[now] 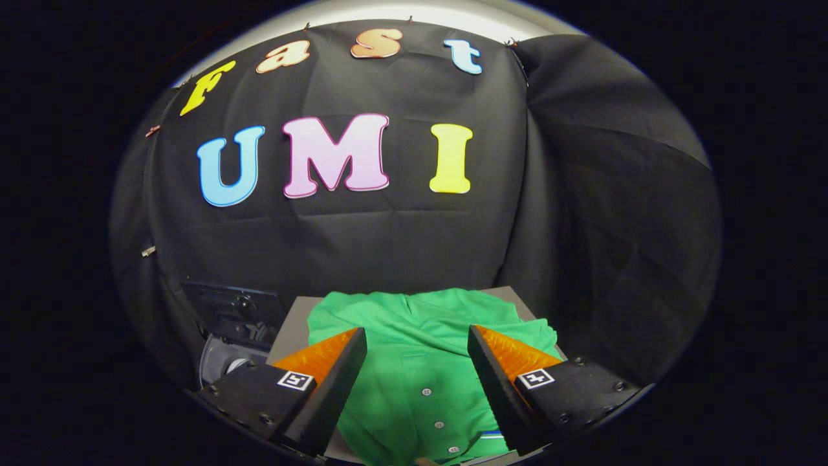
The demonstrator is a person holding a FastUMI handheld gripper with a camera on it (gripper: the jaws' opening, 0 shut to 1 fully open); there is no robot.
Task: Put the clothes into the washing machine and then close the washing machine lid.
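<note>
Tongs (417, 343) spread wide over a green shirt (427, 362).
The buttoned shirt lies on the grey table (291, 330), touching neither finger.

black cloth (414, 239) hangs as the booth's back wall, creased and faintly folded, and a second black drape (614, 213) falls in loose pleats beside it where the wall turns. above the cloth runs a pale, brightly lit strip (453, 16). low down, a grey flat surface (291, 323) sits before the cloth, dim all around
</note>
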